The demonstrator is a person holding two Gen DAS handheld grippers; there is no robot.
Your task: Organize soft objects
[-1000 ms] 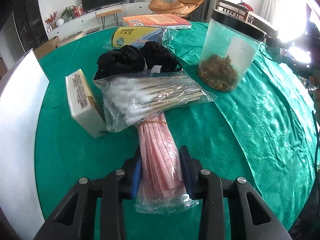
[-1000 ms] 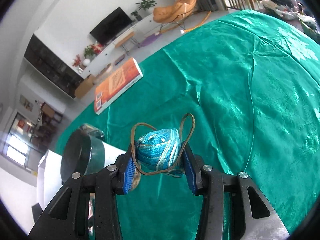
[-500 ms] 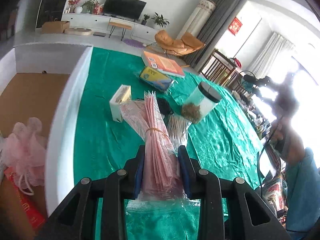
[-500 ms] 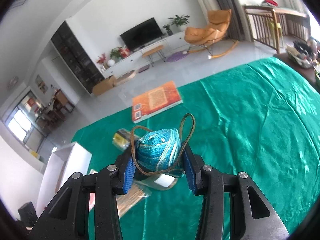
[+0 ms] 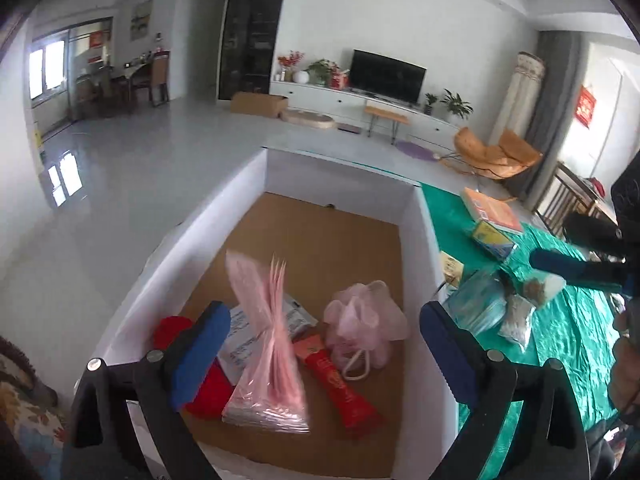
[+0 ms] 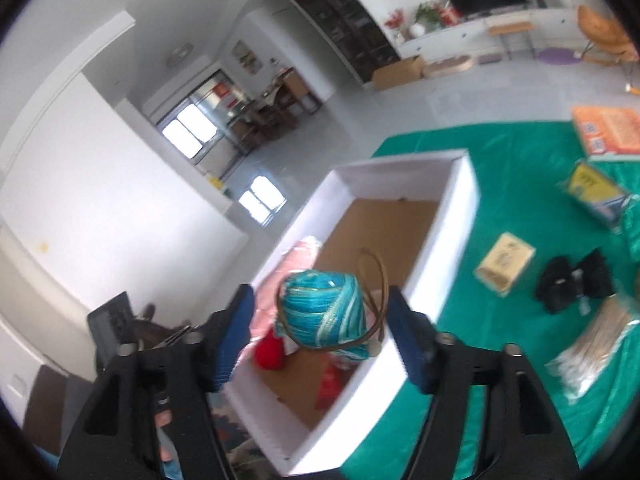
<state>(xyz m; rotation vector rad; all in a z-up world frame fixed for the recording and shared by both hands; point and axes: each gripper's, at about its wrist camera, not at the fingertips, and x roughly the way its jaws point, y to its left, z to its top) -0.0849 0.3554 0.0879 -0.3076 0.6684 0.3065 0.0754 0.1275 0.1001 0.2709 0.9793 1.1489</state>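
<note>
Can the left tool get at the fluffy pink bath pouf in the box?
Probably yes. The left tool is open above the open-topped white box, and the pink bath pouf lies uncovered. The pink packet between the jaws sits beside it, not over it.

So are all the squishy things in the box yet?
Not all. A pink bath puff and red yarn lie in the white box. Both grippers have just opened over it, letting go of the pink bag and blue yarn. The black cloth waits on the table.

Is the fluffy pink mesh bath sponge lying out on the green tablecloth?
No, the pink mesh bath sponge lies inside the white cardboard box.
</note>
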